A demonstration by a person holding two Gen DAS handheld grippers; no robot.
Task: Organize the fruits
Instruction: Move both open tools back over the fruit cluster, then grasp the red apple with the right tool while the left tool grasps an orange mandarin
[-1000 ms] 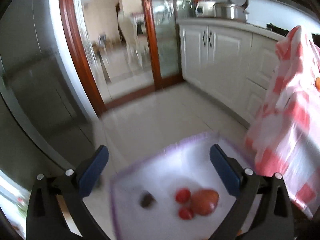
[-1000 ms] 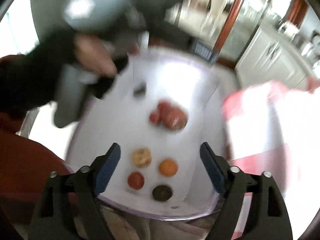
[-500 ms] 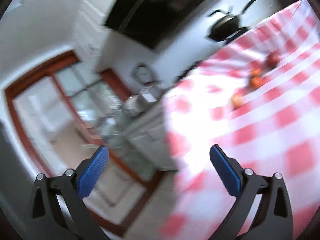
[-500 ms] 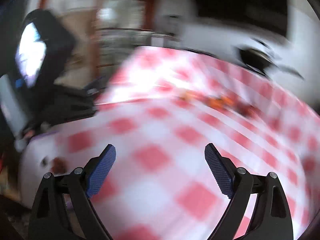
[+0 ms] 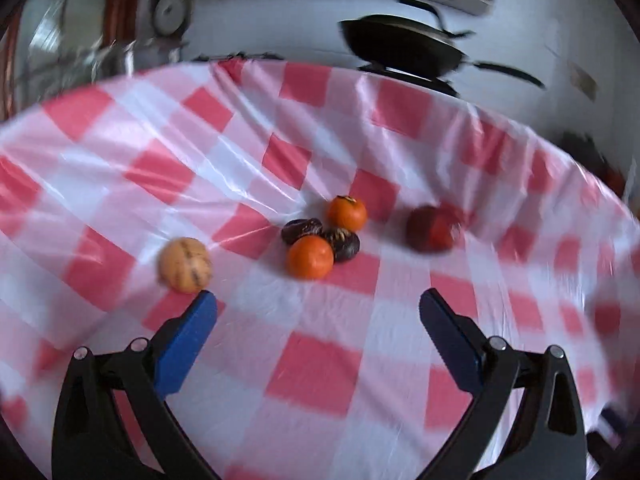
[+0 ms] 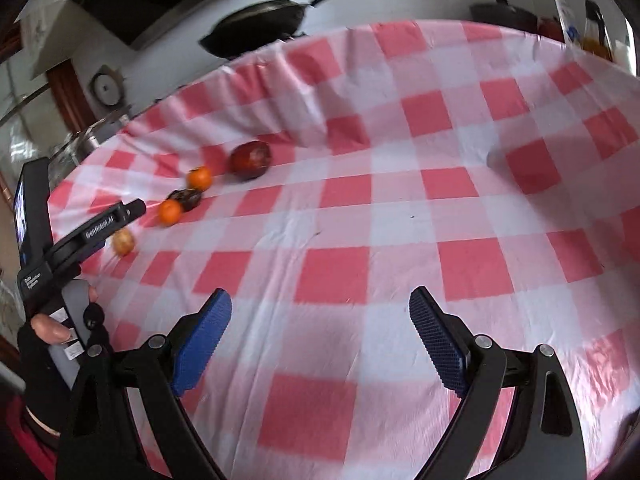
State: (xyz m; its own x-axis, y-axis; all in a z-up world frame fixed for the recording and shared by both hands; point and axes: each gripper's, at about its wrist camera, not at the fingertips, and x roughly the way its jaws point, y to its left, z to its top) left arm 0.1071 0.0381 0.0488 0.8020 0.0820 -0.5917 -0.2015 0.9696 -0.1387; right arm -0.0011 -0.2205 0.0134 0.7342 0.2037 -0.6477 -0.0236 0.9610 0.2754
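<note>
The left gripper stands wide with nothing between its pads, above the checked table. The right gripper is equally wide and holds nothing. Ahead of the left gripper lie the fruits: two oranges touching two dark fruits, a tan striped fruit to their left, and a blurred red one, perhaps an apple, to their right. The left gripper's body reads "GenRobot.AI".
</note>
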